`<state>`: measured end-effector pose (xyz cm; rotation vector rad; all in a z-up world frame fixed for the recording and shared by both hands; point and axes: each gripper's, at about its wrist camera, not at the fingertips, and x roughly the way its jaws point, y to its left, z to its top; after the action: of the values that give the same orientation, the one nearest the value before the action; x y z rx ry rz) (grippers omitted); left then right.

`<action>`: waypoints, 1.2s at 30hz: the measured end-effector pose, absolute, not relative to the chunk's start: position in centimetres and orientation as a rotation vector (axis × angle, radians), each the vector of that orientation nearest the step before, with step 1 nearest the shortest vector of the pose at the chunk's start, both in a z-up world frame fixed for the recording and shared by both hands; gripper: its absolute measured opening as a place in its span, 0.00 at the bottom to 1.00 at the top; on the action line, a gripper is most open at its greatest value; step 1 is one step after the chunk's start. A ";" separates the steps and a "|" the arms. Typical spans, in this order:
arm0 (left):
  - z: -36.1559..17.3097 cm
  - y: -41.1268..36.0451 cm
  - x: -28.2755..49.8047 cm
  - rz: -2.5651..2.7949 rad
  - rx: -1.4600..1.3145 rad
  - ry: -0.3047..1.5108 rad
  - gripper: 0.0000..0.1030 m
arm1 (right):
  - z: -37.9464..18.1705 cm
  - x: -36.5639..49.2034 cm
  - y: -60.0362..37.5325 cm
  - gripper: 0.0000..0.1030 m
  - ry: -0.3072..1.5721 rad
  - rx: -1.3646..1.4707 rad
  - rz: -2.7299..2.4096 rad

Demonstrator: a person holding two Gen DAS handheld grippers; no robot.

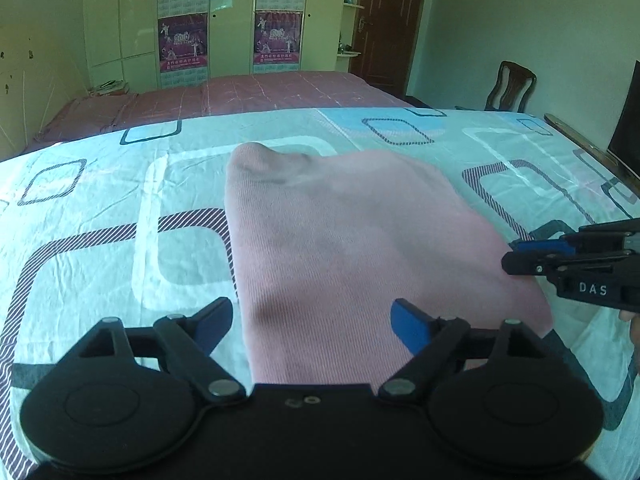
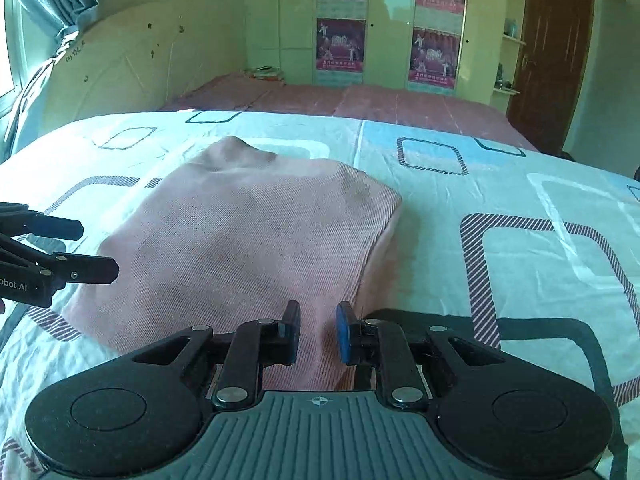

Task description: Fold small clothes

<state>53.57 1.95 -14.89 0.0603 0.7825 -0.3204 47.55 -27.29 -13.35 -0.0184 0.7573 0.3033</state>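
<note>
The pink garment (image 1: 360, 248) lay folded in the middle of both frames on the patterned bedsheet (image 1: 100, 216), its far left corner bunched into a small peak. At the bottom of the left wrist view the left gripper (image 1: 312, 326) stood wide, its blue pads clear of the cloth, whose near edge ran between them untouched. At the bottom of the right wrist view the right gripper (image 2: 319, 334) was narrow, a small gap between its pads over the garment's near edge; whether it pinched cloth I could not tell.
</note>
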 end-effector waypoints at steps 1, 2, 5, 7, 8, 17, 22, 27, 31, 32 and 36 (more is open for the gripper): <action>-15.0 1.7 54.1 -0.322 0.058 0.793 0.81 | -13.6 48.1 -27.1 0.17 0.765 -0.008 0.306; -15.2 1.5 54.5 -0.322 0.054 0.799 0.81 | -13.8 48.5 -26.9 0.17 0.770 -0.007 0.306; -16.3 0.9 55.6 -0.304 0.061 0.839 0.81 | -15.3 49.4 -26.5 0.17 0.806 -0.022 0.295; -17.2 0.5 55.9 -0.283 0.121 0.873 0.83 | -16.2 49.4 -26.4 0.17 0.816 -0.056 0.293; -17.5 0.5 55.9 -0.281 0.124 0.881 0.83 | -16.3 49.3 -26.1 0.17 0.813 -0.085 0.295; -17.7 0.6 55.8 -0.255 0.108 0.893 0.84 | -16.4 49.3 -26.1 0.17 0.818 -0.132 0.322; -17.4 0.5 55.7 -0.220 0.117 0.886 0.93 | -16.2 49.4 -26.7 0.21 0.819 -0.114 0.367; -16.7 1.4 55.4 -0.175 0.095 0.861 0.99 | -15.3 49.3 -28.3 0.48 0.834 -0.006 0.450; -16.1 2.7 55.6 -0.197 0.016 0.846 0.97 | -13.9 48.9 -31.0 0.56 0.768 0.121 0.440; -16.1 3.0 55.8 -0.209 -0.013 0.844 0.97 | -14.0 49.4 -32.1 0.56 0.779 0.190 0.445; -16.5 3.8 57.1 -0.242 -0.096 0.862 0.89 | -15.5 52.1 -35.5 0.55 0.862 0.382 0.478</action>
<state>57.13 3.81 -16.47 -0.0955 0.8617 -0.2418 52.14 -35.50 -15.48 0.3819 0.8625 0.4776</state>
